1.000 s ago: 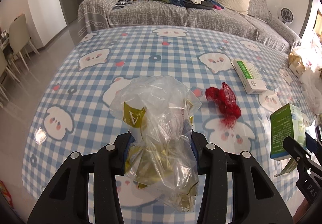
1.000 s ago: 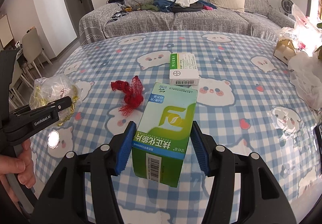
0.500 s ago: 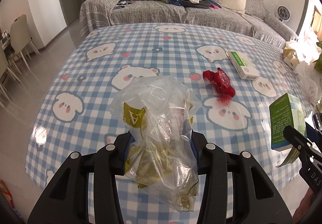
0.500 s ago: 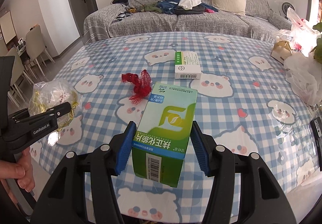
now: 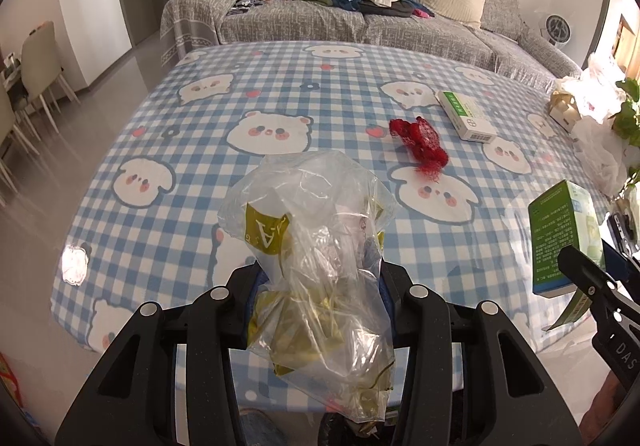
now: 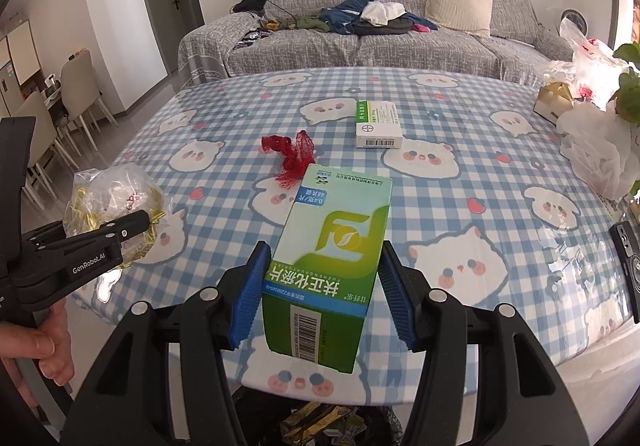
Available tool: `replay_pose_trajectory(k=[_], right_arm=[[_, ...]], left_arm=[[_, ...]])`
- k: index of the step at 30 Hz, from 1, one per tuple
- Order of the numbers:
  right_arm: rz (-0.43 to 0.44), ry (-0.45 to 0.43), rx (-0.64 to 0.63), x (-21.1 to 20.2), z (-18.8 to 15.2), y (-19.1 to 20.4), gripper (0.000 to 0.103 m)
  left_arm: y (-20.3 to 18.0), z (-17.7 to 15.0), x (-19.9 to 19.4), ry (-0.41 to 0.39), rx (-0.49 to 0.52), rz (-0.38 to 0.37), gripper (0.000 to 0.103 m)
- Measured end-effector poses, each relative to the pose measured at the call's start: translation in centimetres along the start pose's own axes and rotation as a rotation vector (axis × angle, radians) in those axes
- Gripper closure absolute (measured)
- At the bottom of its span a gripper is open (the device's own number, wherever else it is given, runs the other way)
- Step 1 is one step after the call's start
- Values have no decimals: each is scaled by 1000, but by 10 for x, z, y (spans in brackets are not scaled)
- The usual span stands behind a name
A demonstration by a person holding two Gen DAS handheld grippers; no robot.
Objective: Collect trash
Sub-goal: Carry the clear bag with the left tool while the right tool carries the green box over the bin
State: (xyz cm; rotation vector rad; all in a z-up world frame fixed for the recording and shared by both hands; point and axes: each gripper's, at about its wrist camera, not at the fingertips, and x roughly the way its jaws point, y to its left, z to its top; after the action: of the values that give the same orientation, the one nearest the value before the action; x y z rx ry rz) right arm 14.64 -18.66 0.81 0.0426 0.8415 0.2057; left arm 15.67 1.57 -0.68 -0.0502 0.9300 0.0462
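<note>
Currently I carry both loads off the table (image 6: 460, 181): left gripper (image 5: 320, 286) pinches the clear bag (image 5: 316, 266), right gripper (image 6: 322, 282) clamps the green box (image 6: 328, 266), next needing release above the bin (image 6: 320, 424) glimpsed below.

a: what sits between the right gripper (image 6: 322, 280) pads?
b: a green box (image 6: 330, 260), clamped.
a: and on the checked table (image 6: 480, 173)?
b: red netting (image 6: 294, 153), a white box (image 6: 378, 123).
</note>
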Motion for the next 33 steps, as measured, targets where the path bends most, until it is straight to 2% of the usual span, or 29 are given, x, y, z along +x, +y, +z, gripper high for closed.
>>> replay_pose_trajectory(k=[10, 22, 33], right_arm=[[5, -15, -6, -22, -19, 0, 50], [23, -22, -13, -41, -49, 7, 50], [27, -6, -5, -58, -92, 6, 50]], left_arm=[[-3, -22, -21, -4, 6, -17, 60], [-8, -71, -45, -16, 7, -31, 60], [-11, -114, -57, -2, 16, -35, 60]])
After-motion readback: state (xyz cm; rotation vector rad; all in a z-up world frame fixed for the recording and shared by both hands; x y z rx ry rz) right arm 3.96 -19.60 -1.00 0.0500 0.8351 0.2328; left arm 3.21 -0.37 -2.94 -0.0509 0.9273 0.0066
